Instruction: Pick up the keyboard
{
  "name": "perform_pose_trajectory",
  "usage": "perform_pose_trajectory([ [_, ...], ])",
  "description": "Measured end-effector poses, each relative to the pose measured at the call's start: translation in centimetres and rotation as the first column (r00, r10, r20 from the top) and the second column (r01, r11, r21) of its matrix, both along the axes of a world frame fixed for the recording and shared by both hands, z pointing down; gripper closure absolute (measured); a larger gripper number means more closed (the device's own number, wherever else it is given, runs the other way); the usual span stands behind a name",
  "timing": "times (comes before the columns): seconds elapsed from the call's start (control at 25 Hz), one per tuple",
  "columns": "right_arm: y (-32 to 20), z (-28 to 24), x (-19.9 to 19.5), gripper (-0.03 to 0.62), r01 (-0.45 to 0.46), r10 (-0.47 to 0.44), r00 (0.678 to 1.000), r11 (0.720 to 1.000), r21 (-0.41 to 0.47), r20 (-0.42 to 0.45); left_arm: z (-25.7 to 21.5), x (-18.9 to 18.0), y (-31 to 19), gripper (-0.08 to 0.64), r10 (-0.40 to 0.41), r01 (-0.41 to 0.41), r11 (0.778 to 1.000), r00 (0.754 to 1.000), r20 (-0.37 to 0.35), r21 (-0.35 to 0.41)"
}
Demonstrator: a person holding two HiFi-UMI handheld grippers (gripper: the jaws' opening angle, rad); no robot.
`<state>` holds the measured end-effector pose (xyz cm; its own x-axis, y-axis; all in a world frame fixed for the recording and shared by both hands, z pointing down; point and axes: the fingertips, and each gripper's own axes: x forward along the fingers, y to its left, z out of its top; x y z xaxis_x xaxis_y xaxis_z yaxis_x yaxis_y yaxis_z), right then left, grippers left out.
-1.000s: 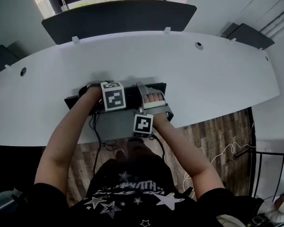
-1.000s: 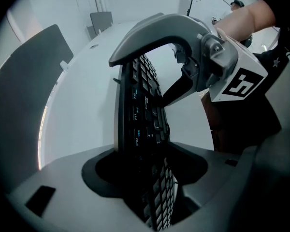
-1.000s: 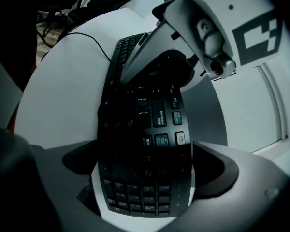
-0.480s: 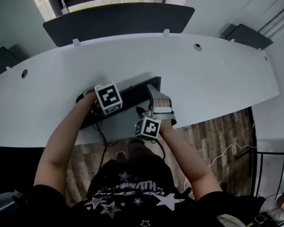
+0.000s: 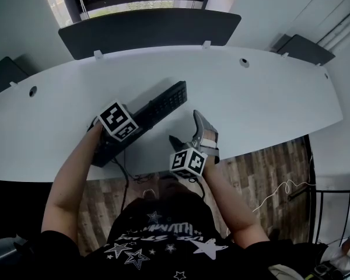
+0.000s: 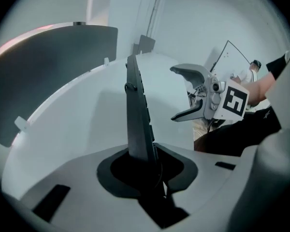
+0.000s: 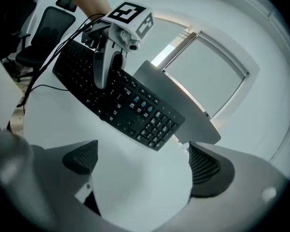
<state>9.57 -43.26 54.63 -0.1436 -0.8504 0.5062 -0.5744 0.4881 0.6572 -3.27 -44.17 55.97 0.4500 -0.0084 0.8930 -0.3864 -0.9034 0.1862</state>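
The black keyboard lies slantwise over the white desk, its right end pointing away from me. My left gripper has the keyboard's near left part between its jaws, and they are closing on it. In the left gripper view the keyboard stands edge-on, wedged between the two pads of the left gripper. My right gripper hangs near the desk's front edge, apart from the keyboard. In the right gripper view, the right gripper is open with only bare desk between its pads, and the keyboard is beyond it.
The keyboard's cable drops over the front edge to the wood floor. A dark partition panel runs along the desk's far side. An office chair stands beside the desk.
The keyboard has swung from lying along the front edge to a slant, right end away from me. The left gripper rolled with it; the right gripper came off the keyboard and drew back.
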Motion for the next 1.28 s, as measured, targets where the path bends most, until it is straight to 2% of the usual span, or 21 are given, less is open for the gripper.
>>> perform_pose_trajectory([
  [0.12,0.3,-0.6,0.3,0.018,-0.048,0.050,0.993,0.999,-0.021,0.103,-1.8,-1.7,-0.5,0.471,-0.106,0.103,0.994,0.989,-0.107,-0.032],
  [0.24,1.0,-1.1,0.3,0.018,-0.093,0.101,0.978,0.994,-0.053,0.181,-4.1,-3.6,-0.6,0.472,-0.207,0.203,0.978,0.952,-0.226,-0.044],
  [0.4,1.7,-1.9,-0.8,0.018,-0.084,0.089,0.980,0.996,-0.034,0.180,-6.7,-6.6,-0.2,0.475,-0.333,0.342,0.939,0.866,-0.373,-0.042],
  [0.6,3.8,-2.8,-3.0,0.018,-0.079,0.087,0.971,0.996,-0.041,0.221,-8.5,-9.1,2.9,0.477,-0.450,0.455,0.883,0.743,-0.496,-0.120],
  [0.68,4.9,-3.0,-4.0,0.019,-0.083,0.093,0.964,0.995,-0.050,0.249,-8.6,-10.0,4.3,0.477,-0.487,0.482,0.861,0.690,-0.535,-0.162],
  [0.76,6.1,-3.4,-5.0,0.021,-0.087,0.099,0.950,0.995,-0.054,0.296,-8.6,-10.6,5.6,0.477,-0.507,0.499,0.847,0.650,-0.566,-0.185],
  [0.96,8.7,-5.1,-7.1,0.047,-0.086,0.101,0.885,0.995,-0.054,0.455,-8.7,-10.6,8.4,0.479,-0.514,0.523,0.833,0.608,-0.605,-0.182],
  [1.16,10.6,-6.7,-7.5,0.136,-0.084,0.079,0.820,0.996,-0.016,0.566,-8.7,-8.9,11.1,0.479,-0.536,0.496,0.825,0.532,-0.656,-0.272],
  [1.28,11.5,-7.6,-6.7,0.149,-0.095,0.066,0.794,0.995,0.016,0.604,-8.9,-7.8,12.1,0.479,-0.546,0.496,0.815,0.488,-0.680,-0.299],
])
